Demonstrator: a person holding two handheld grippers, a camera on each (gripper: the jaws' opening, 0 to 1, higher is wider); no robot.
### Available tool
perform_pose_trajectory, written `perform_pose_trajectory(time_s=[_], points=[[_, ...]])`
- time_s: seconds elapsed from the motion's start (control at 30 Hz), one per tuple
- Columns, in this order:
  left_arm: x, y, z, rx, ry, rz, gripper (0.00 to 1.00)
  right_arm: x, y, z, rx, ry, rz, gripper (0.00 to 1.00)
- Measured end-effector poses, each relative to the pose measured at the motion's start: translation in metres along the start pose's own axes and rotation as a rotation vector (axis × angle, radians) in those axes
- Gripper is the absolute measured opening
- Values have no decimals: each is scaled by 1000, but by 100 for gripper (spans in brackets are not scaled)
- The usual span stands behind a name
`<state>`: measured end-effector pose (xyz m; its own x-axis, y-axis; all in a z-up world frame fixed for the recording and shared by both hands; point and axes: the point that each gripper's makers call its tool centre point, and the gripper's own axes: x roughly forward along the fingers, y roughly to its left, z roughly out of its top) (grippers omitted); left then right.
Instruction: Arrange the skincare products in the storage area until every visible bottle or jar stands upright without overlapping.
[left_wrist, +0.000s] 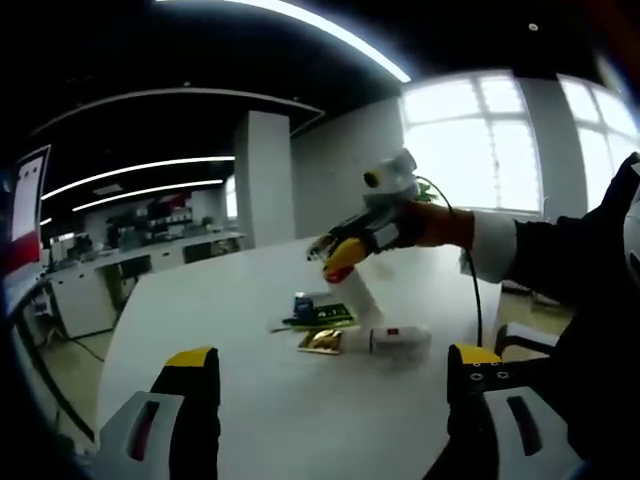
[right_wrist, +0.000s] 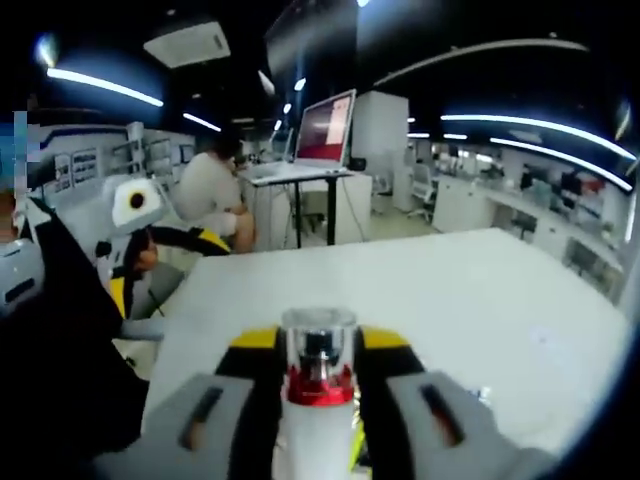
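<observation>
Holding a pump bottle (right_wrist: 318, 375) between its jaws, the right gripper (right_wrist: 318, 400) is clamped on the white body just under the red collar, clear cap pointing away from the camera. In the left gripper view the same gripper (left_wrist: 345, 252) hangs at about 1 o'clock above the white table (left_wrist: 250, 400), a white shape trailing below it toward the table.

Left gripper (left_wrist: 330, 395): jaws spread wide at 6 o'clock, nothing between them, low over bare table.

Mid-table, at 12 o'clock from the left jaws, sits the remaining clutter: a white tube (left_wrist: 400, 338) lying on its side, a gold sachet (left_wrist: 322, 341) flat beside it, a green packet (left_wrist: 325, 317) just behind, and a small blue-labelled item (left_wrist: 303, 304) that seems upright. Too small to tell more.

Far: a person at a desk with a monitor (right_wrist: 325, 128), benches, windows.

Judged step: carrying the pump bottle to stand it. To do it well, bring the base down level on open table well apart from the clutter, seat it fully before easing the jaws off, then withdraw straight back so the cap isn't clipped. The lying tube looks next.
</observation>
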<state>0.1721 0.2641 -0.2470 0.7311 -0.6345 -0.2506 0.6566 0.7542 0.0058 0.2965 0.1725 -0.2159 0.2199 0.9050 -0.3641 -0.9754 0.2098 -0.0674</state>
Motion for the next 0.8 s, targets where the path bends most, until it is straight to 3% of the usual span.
perform_pose_trajectory(time_s=[0.8], points=[[5,-8,-2,15,14,-14,96,-35,14,1,-28,-174,148,26]])
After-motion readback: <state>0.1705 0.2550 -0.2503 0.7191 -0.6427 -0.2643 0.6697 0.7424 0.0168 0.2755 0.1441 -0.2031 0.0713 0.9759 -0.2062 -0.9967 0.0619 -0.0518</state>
